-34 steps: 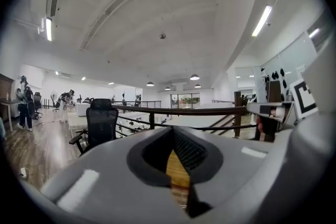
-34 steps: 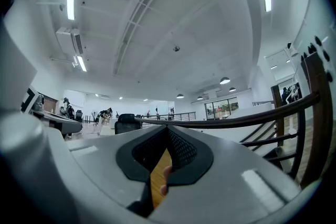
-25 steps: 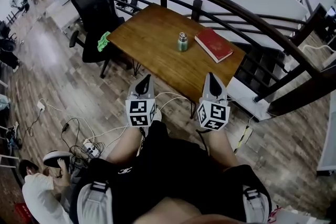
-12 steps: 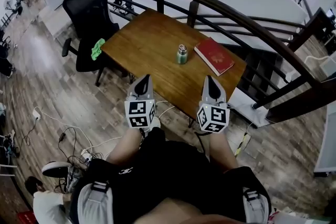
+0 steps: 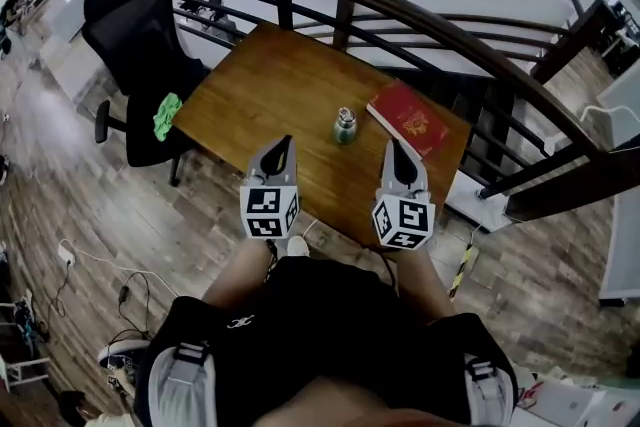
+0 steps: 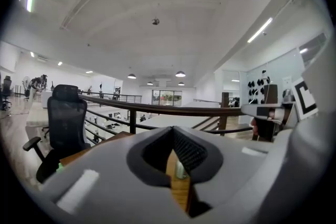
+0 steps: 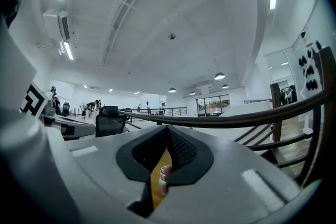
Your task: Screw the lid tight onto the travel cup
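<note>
- The left gripper (image 5: 283, 143) is hanging in the air in front of the person, jaws clenched tight together, nothing caught between them.
- The right gripper (image 5: 394, 147) is riding alongside it, nose pointing the same way, jaws likewise pressed together and empty.
- The travel cup (image 5: 345, 126) is standing upright on the wooden table (image 5: 262, 80), a green body with its silvery lid (image 5: 346, 115) sitting on top.
- That cup is lying ahead of the two grippers, roughly between their lines, and neither one is touching it.
- In the left gripper view the cup (image 6: 180, 169) is peeking through the narrow slit past the closed jaws, out on the tabletop.
- The right gripper view is showing the same thing: the cup (image 7: 164, 176) is just visible beyond the shut tips.
- A red book (image 5: 418, 118) is lying flat just to the right of the cup, close by but apart from it.
- A black office chair (image 5: 135, 40) is standing at the table's left end, with a green cloth (image 5: 167, 115) draped on it.
- A dark curved railing (image 5: 400, 7) is sweeping round behind the table.
</note>
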